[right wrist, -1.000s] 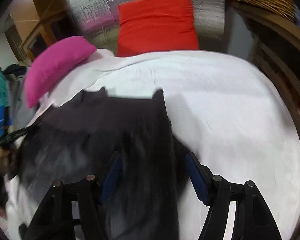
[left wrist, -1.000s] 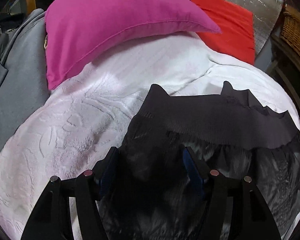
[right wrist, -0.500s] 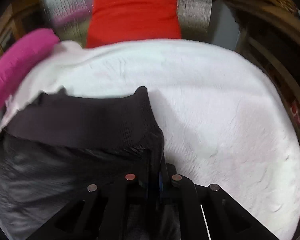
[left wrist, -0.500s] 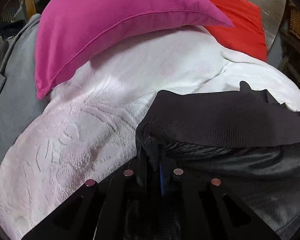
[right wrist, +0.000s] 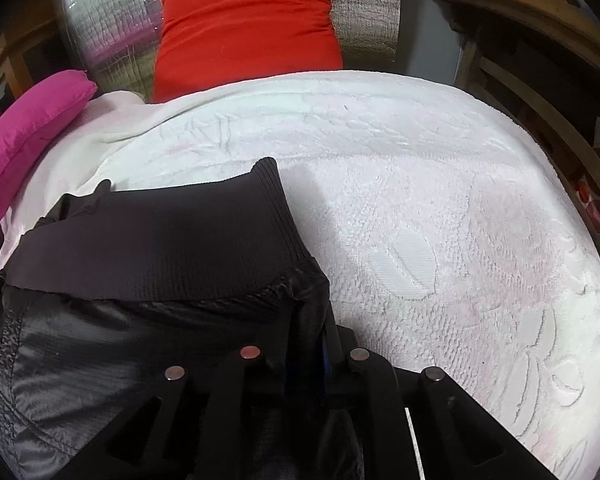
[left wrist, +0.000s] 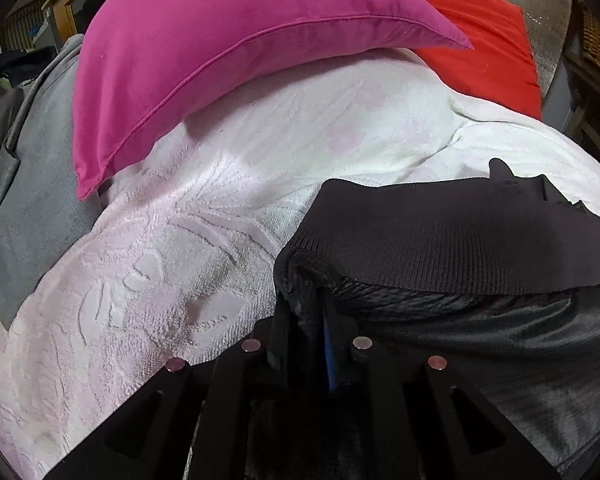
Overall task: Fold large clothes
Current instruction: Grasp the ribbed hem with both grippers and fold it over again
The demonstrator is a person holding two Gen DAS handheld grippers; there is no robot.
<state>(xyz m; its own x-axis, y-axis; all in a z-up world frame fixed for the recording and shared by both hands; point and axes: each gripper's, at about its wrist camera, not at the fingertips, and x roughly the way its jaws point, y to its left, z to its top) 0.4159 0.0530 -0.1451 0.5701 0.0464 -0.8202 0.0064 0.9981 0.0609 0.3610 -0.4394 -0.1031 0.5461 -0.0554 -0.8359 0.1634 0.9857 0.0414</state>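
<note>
Black jacket lay on the white bedspread, ribbed hem toward the pillows. Left gripper pinched one hem corner and right gripper the other, though both jaws were easing slightly apart. Best to re-firm both pinches, then lift evenly with the hem taut.

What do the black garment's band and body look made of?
Band: matte ribbed knit, fine parallel ridges, probably elastic. Body: thin shiny woven fabric, likely nylon or polyester, with sheen, crinkles and a faint grid. It lies on a white textured bedspread.
</note>
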